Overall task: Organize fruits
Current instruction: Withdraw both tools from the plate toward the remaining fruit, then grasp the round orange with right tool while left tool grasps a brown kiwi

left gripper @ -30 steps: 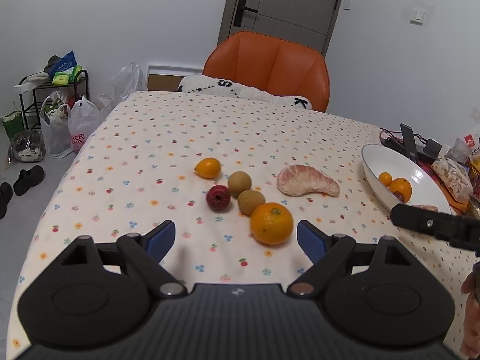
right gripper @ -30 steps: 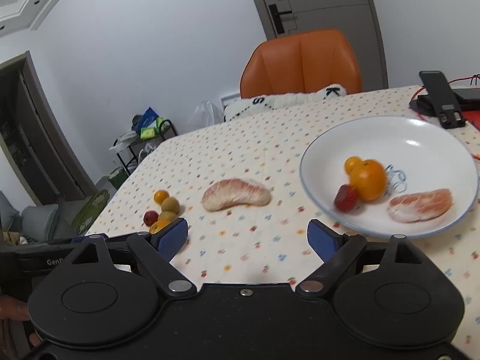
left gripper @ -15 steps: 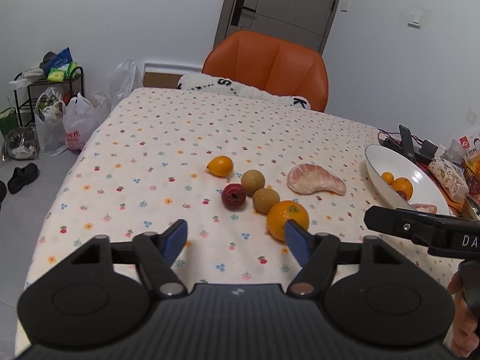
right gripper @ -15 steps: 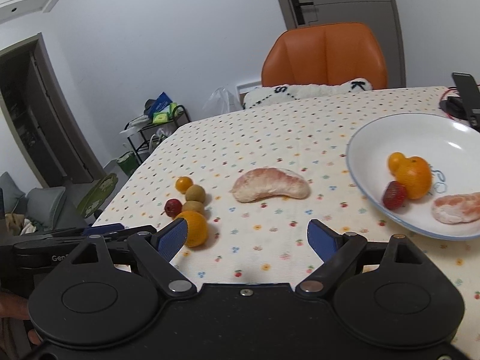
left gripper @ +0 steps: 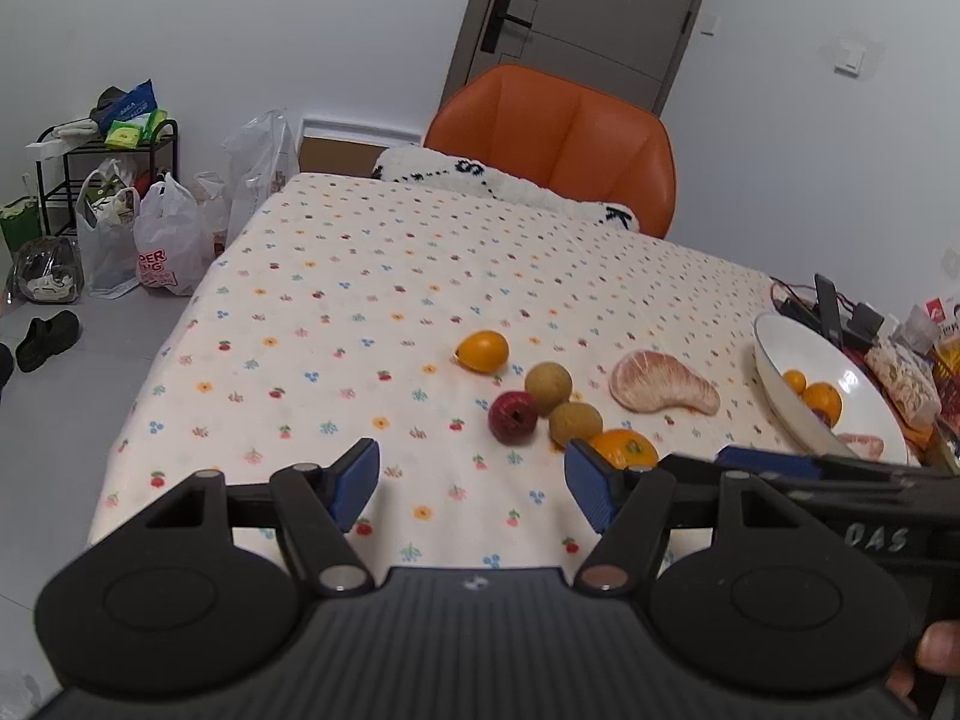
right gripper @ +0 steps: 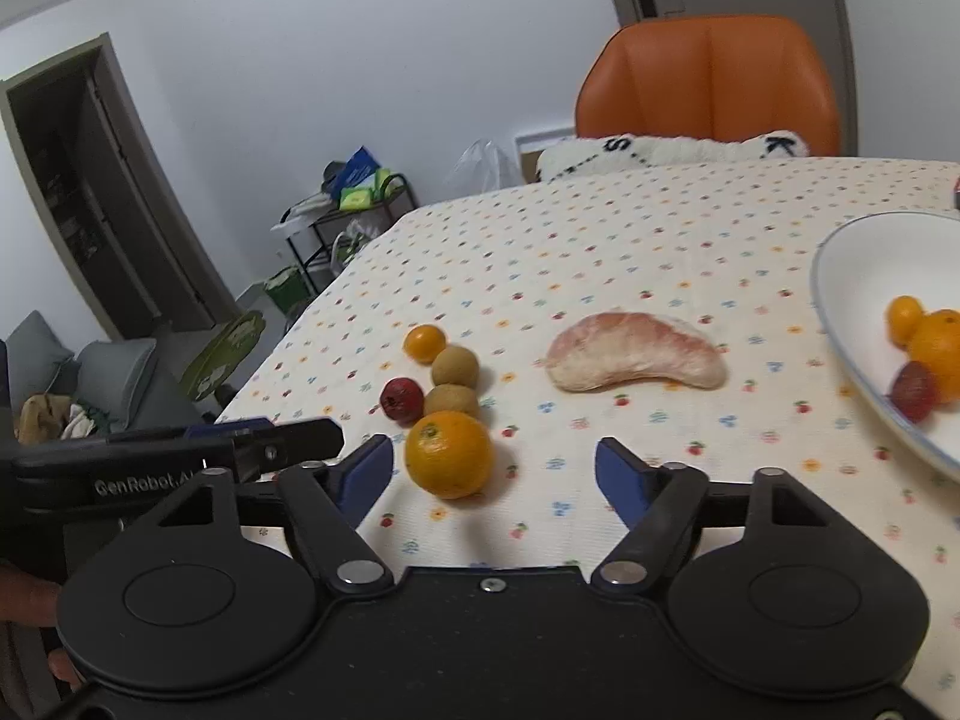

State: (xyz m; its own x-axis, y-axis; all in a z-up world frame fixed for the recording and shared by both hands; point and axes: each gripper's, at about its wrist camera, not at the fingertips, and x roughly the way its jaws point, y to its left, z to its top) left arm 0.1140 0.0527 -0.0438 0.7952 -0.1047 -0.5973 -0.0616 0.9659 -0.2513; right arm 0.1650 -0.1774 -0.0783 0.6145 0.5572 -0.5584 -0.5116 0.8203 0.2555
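Both tongs gape wide and hold nothing, the right gripper (right gripper: 495,474) hovering just near of the big orange (right gripper: 449,454) on the cloth, the left gripper (left gripper: 471,489) alongside, the white bowl (right gripper: 852,300) far right.

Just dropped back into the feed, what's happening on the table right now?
A person holds a two-finger tool in each hand, sorting fruit into the white bowl. Both tools are open and empty. The right tool hovers just short of the big orange at the near end of the loose cluster; the left tool hangs beside it. On the cloth: a small orange fruit, two brown fruits, a red fruit and a pomelo segment. The bowl already holds several pieces.
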